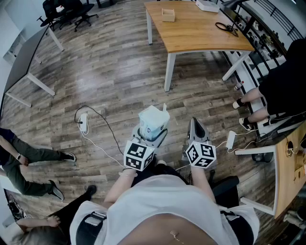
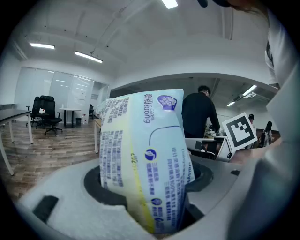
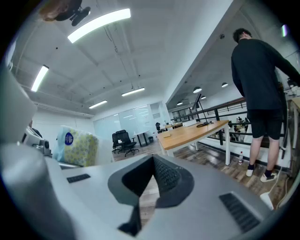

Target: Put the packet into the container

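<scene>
A: In the head view, what does the left gripper (image 1: 153, 135) have?
B: It squeezes the packet (image 1: 154, 119), with its jaws wide apart, one on each side. The packet is up in the air over the wooden floor (image 1: 95, 62), well away from the desk (image 1: 201, 33)
A: And the right gripper (image 1: 196, 127)?
B: Its jaws are pressed together with nothing in them. A small box (image 1: 168, 15) sits near the desk's far left corner
A: The left gripper view?
B: The packet stands tall between the jaws, and both touch it
A: The right gripper view?
B: Jaws together, empty. The packet shows at the side, in the other gripper
</scene>
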